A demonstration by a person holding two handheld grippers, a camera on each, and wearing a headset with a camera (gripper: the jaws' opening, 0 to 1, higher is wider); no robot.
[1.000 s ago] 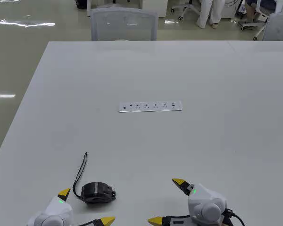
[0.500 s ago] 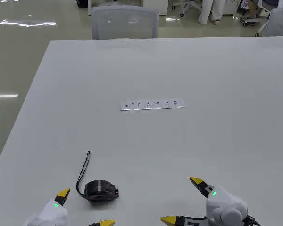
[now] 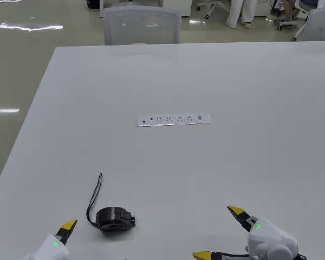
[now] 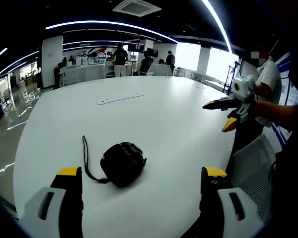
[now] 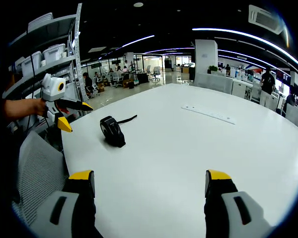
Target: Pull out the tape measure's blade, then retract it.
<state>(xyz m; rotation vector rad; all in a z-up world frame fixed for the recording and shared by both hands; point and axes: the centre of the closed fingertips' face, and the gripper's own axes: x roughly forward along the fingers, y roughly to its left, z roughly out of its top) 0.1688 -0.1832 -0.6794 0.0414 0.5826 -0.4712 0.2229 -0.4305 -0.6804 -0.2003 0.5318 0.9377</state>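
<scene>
no text can be read; marks on the power strip look too small, perhaps socket symbols.

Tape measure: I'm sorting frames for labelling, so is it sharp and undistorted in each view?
Head view: tape measure sharp, evenly lit, glare on the floor. Left gripper view: sharp, table edge bowed by fisheye. Right gripper view: small but sharp, ceiling lights curved.

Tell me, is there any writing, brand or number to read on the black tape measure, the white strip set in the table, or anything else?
No text here can be read.
On the tape measure: no legible label or brand; the case looks plain black.
On the socket strip: small dark marks, too small to read.
</scene>
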